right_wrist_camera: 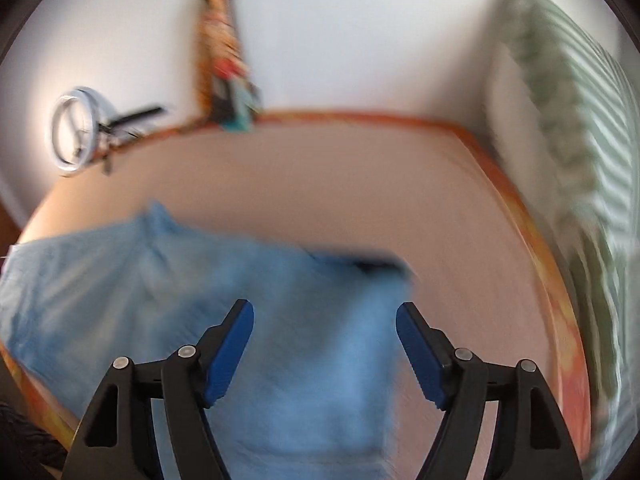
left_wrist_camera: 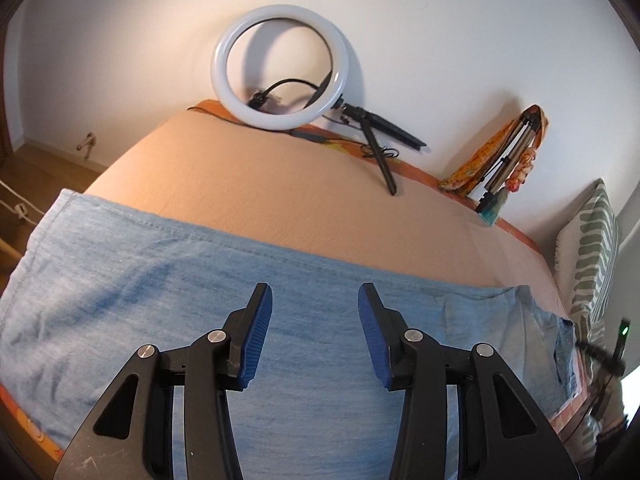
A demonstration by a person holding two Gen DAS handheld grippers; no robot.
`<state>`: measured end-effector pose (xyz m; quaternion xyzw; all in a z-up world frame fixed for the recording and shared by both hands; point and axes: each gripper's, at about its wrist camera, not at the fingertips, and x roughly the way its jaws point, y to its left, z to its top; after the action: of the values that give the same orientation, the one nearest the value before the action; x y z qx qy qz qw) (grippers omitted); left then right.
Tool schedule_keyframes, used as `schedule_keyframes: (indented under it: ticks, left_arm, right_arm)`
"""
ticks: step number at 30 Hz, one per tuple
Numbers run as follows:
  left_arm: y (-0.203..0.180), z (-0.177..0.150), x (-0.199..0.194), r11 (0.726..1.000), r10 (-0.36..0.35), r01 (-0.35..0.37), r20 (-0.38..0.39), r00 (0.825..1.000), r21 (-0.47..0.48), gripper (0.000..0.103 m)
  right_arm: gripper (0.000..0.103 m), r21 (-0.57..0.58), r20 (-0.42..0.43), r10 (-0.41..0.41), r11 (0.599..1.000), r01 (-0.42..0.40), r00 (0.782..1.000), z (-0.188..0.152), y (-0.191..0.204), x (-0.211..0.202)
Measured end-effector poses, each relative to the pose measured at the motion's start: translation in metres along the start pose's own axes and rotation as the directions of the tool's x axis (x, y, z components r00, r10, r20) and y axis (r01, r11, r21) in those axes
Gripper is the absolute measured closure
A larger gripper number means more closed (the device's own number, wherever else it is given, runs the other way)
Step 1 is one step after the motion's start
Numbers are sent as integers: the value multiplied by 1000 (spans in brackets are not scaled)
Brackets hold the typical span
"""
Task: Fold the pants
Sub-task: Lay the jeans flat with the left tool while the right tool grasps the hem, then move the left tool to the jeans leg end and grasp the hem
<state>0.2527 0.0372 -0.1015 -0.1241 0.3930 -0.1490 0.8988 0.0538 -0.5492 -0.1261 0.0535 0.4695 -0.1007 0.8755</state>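
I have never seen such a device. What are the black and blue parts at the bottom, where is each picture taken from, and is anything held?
They are two hand-held grippers, each with a camera looking along its two fingers. One picture is from the left gripper, the other, blurred, from the right gripper. Both are open and hold nothing. Below them light blue pants lie on a bed with a peach-coloured sheet. By the wall stand a ring light and a folded tripod; a striped pillow leans at the right.
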Motion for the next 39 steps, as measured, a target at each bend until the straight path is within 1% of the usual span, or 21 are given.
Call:
schedule_keyframes:
  ticks: [4, 5, 6, 7, 9, 10, 12, 14, 15, 18, 19, 20, 21, 23, 26, 27, 28, 30, 33, 36, 39]
  left_arm:
    - [-12, 4, -2, 1000, -7, 6, 20, 1000, 15, 60]
    - [-14, 5, -2, 1000, -10, 9, 24, 1000, 13, 60]
    - [-16, 6, -2, 1000, -12, 11, 27, 1000, 11, 60]
    - [-17, 6, -3, 1000, -11, 10, 31, 999, 12, 60]
    - [-21, 8, -3, 1000, -7, 6, 36, 999, 18, 60]
    - [-22, 7, -4, 1000, -6, 6, 36, 999, 18, 60]
    - [-20, 9, -10, 1000, -12, 12, 44, 999, 2, 60]
    - [-17, 12, -19, 1000, -11, 11, 64, 998, -7, 60]
    - [-14, 14, -28, 1000, -10, 11, 81, 997, -10, 60]
    - [0, 17, -49, 1000, -6, 9, 110, 994, -24, 60]
    - [9, 18, -58, 999, 7, -4, 119, 993, -32, 55]
    - [18, 20, -67, 999, 22, -17, 129, 991, -40, 51]
    - [29, 22, -79, 998, 41, -34, 141, 989, -50, 50]
    - [55, 23, -102, 994, 93, -81, 157, 983, -80, 49]
    - [98, 17, -134, 981, 149, -124, 167, 975, -150, 49]
    - [114, 15, -143, 974, 166, -136, 167, 972, -181, 49]
    - [131, 11, -152, 965, 179, -140, 165, 970, -219, 48]
    - [159, 2, -165, 946, 193, -140, 161, 968, -293, 46]
    - [192, -11, -172, 918, 200, -133, 147, 969, -374, 46]
    - [219, -26, -162, 895, 164, -97, 118, 979, -435, 45]
    - [245, -42, -145, 854, 120, -54, 94, 988, -518, 46]
  right_arm:
    - [27, 58, -78, 45, 997, -40, 996, -28, -20, 11]
    - [35, 71, -83, 65, 996, -59, 994, -31, -22, 12]
    - [48, 88, -77, 105, 991, -98, 992, -34, -23, 12]
    - [77, 108, -76, 153, 984, -144, 985, -34, -22, 13]
    - [98, 106, -51, 158, 983, -152, 986, -30, -21, 8]
    - [101, 88, -44, 166, 983, -162, 985, -27, -16, 6]
    - [102, 17, 8, 94, 995, -94, 996, -18, -6, -8]
    - [102, -20, 56, -3, 1000, 4, 998, -10, -6, -16]
    - [102, -21, 66, -19, 1000, 20, 998, -6, -9, -19]
    - [102, 6, 42, -8, 1000, 8, 999, -4, -14, -13]
    - [101, -1, 57, -27, 1000, 27, 998, -6, -13, -13]
    - [100, -12, 39, -19, 1000, 20, 999, -7, -9, -10]
    - [96, -21, 21, -12, 1000, 13, 1000, -7, -6, -7]
    - [73, -34, 21, -55, 998, 56, 998, -8, -2, -8]
    - [66, -34, 66, -88, 995, 91, 994, -3, 3, -21]
    - [63, -27, 78, -82, 996, 84, 994, -2, 3, -25]
    - [54, -17, 96, -71, 997, 73, 993, 1, 5, -31]
    - [47, -10, 139, -37, 999, 39, 990, 7, 14, -43]
    - [42, -28, 182, 4, 1000, 1, 983, 15, 34, -53]
    - [38, -50, 207, 72, 997, -63, 976, 22, 62, -58]
    - [35, -104, 216, 119, 990, -99, 969, 26, 97, -57]
